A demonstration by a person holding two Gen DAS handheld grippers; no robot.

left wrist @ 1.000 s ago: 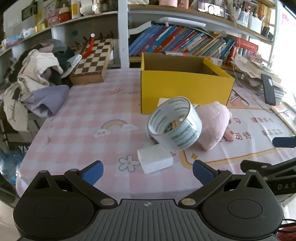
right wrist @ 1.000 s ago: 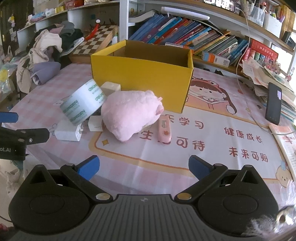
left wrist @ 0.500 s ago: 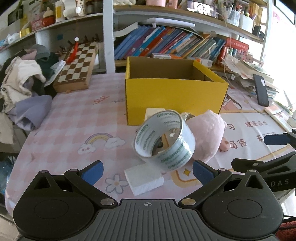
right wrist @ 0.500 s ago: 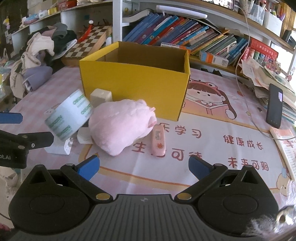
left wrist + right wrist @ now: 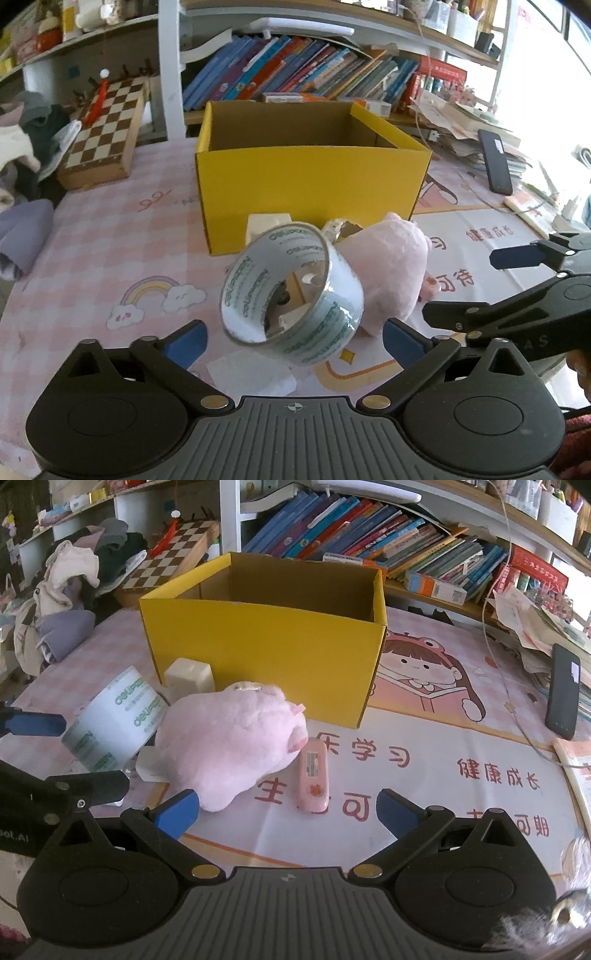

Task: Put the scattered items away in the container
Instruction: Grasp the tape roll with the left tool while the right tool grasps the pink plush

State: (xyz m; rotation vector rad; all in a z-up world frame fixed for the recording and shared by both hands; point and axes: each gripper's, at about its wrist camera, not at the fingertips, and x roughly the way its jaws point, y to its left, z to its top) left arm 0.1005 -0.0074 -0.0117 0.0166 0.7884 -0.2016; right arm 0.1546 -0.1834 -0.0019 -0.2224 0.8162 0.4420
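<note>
Our left gripper (image 5: 293,338), jaws beginning to close, frames the tape roll (image 5: 291,295); our right gripper (image 5: 288,810) gapes empty. Next we clamp the roll, then lift it to the far yellow box (image 5: 310,184).

Sunlit bookshelves (image 5: 314,70) stand behind the pink-checked table (image 5: 103,236)

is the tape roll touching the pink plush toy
Touching. In the right wrist view the tape roll leans against the side of the pink plush toy, with no gap visible between them.

The tape roll (image 5: 114,723) reads "deli"; the mat (image 5: 461,775) reads "健康成长".
</note>
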